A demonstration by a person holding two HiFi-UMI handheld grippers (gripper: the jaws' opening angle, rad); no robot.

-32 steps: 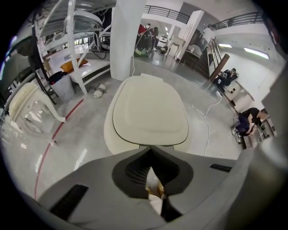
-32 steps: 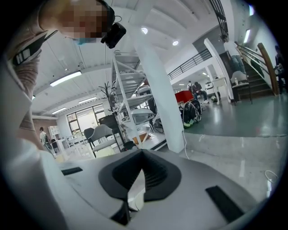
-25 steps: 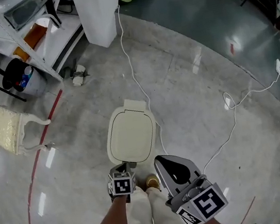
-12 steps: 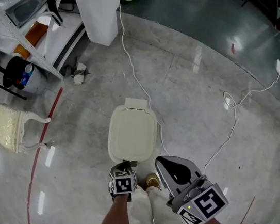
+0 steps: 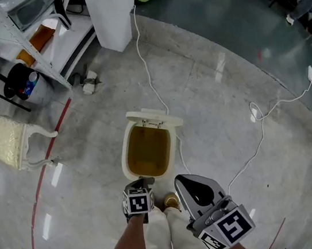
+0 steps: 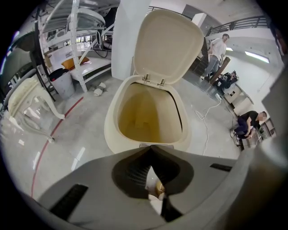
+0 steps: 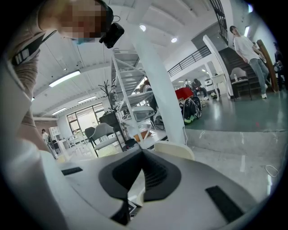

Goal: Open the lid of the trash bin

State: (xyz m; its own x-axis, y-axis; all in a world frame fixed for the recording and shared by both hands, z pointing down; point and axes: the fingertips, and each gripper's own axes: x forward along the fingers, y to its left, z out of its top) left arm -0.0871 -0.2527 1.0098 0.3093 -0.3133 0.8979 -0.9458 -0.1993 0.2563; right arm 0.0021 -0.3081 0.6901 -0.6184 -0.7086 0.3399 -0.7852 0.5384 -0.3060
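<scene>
Far out to the left of the left gripper [image 5: 139, 184] I see a cream chair [image 5: 8, 143] and a red floor line [image 5: 42, 178], both well apart from the tool.

Left gripper: in the left gripper view the left gripper [image 6: 150, 155] has its jaws brought together tip to tip, and nothing is gripped between them. Through the slot behind the tips I see only pale trouser cloth and floor.

Directly ahead of those tips stands the trash bin [image 5: 127, 154]. Its front rim [image 6: 112, 134] lies just beyond the jaws. A small grey tab [image 6: 155, 146] on the bin's front edge sits right at the tips; I cannot tell whether they touch it.

The lid [image 6: 168, 42] is up, hinged at the far rim and standing near upright, its inner face toward the gripper. The yellow-brown inside of the bin is exposed.

A white cable [image 5: 157, 92] runs past the bin's right side.

Right gripper [image 5: 182, 180]: it hangs beside the left one, to the right of the bin's near end and apart from it. In the right gripper view the right gripper [image 7: 143, 152] shows its jaws pressed together, holding nothing, with the lid's top edge [image 7: 175, 150] showing just beyond them.
</scene>
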